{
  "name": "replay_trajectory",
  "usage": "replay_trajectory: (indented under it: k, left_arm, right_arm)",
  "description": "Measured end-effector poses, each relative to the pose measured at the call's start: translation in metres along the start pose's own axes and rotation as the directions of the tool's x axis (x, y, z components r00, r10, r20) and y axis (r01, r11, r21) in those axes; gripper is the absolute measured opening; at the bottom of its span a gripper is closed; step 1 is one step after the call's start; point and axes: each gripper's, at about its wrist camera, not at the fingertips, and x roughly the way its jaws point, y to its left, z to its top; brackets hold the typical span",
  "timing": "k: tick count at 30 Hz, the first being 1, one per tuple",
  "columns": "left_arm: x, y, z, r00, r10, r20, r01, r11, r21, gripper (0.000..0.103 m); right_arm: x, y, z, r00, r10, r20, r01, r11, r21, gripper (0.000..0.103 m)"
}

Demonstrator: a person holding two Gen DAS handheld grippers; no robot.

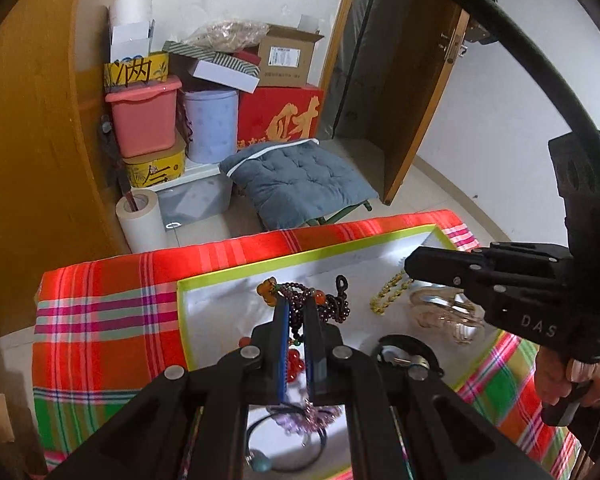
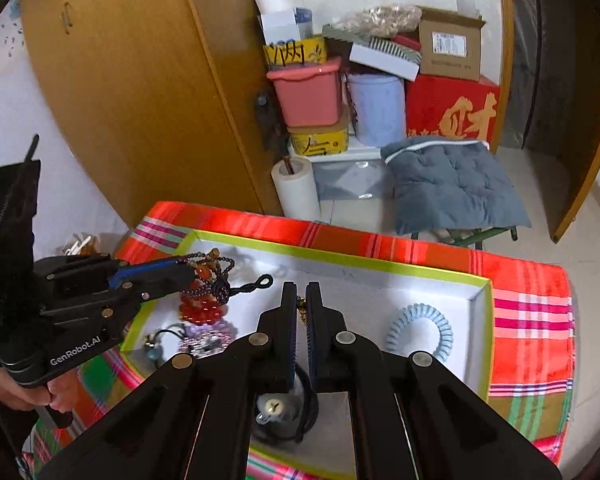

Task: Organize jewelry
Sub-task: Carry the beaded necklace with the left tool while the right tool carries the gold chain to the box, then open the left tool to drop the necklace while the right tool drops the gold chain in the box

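Observation:
A white tray with a lime-green rim (image 1: 184,304) (image 2: 340,258) lies on a red plaid cloth and holds jewelry. My left gripper (image 1: 296,304) (image 2: 192,270) is shut on a dark purple bead string with orange beads (image 1: 320,300) (image 2: 210,276), lifted above the tray. My right gripper (image 2: 301,290) (image 1: 410,268) is shut on a gold chain (image 1: 388,292) (image 2: 301,310). A red bead bracelet (image 2: 202,312), a pale blue spiral hair tie (image 2: 420,332), a black cord with a metal charm (image 2: 276,408) and a clear bangle (image 1: 444,308) lie in the tray.
The plaid cloth (image 1: 100,312) covers a small table. Behind it stand a grey cushioned stool (image 1: 296,180), a white paper roll (image 1: 140,220), stacked boxes and tubs (image 1: 144,120) and a wooden wardrobe (image 2: 132,92). A wooden door (image 1: 420,80) stands open at right.

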Motion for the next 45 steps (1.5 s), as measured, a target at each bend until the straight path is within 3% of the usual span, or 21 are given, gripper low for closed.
replay_trajectory:
  k: [16, 19, 23, 24, 26, 28, 38, 42, 45]
  left_arm:
    - [0.036, 0.010, -0.005, 0.998, 0.015, -0.059, -0.016, 1.000, -0.026, 0.007]
    - [0.035, 0.011, -0.005, 0.998, 0.022, -0.059, -0.024, 0.999, -0.032, 0.008]
    - [0.032, 0.010, -0.005, 0.999, 0.015, -0.049, -0.017, 0.999, -0.039, 0.015]
    - [0.030, 0.010, -0.006, 0.999, 0.011, -0.042, -0.013, 0.999, -0.042, 0.018]
    - [0.024, 0.011, -0.007, 1.000, 0.006, -0.026, -0.007, 0.999, -0.051, 0.037]
    - [0.019, 0.011, -0.007, 1.000, 0.003, -0.015, -0.004, 0.998, -0.061, 0.041]
    - [-0.026, 0.000, -0.027, 0.999, 0.042, 0.023, -0.040, 0.997, -0.062, 0.041]
    - [-0.049, -0.009, -0.038, 0.996, 0.077, 0.035, -0.074, 0.995, -0.073, 0.041]
    - [-0.066, -0.019, -0.047, 0.995, 0.090, 0.045, -0.086, 0.993, -0.077, 0.042]
  right_arm:
    - [0.032, -0.022, -0.009, 0.996, -0.014, -0.092, 0.019, 0.999, 0.048, 0.004]
    - [0.031, -0.023, -0.010, 0.996, -0.019, -0.084, 0.023, 0.999, 0.049, 0.014]
    - [0.030, -0.024, -0.011, 0.997, -0.026, -0.078, 0.030, 0.998, 0.046, 0.015]
    - [0.028, -0.024, -0.011, 0.997, -0.029, -0.074, 0.032, 0.998, 0.045, 0.015]
    - [0.024, -0.025, -0.011, 0.997, -0.030, -0.064, 0.034, 0.998, 0.047, 0.015]
    - [0.019, -0.024, -0.012, 0.998, -0.032, -0.055, 0.034, 0.998, 0.049, 0.015]
    - [-0.019, -0.008, -0.028, 0.999, -0.039, -0.005, 0.039, 0.998, 0.039, 0.017]
    - [-0.043, 0.004, -0.042, 0.999, -0.030, 0.021, 0.029, 0.999, 0.032, 0.027]
    - [-0.059, 0.013, -0.054, 0.999, -0.033, 0.033, 0.032, 0.999, 0.021, 0.027]
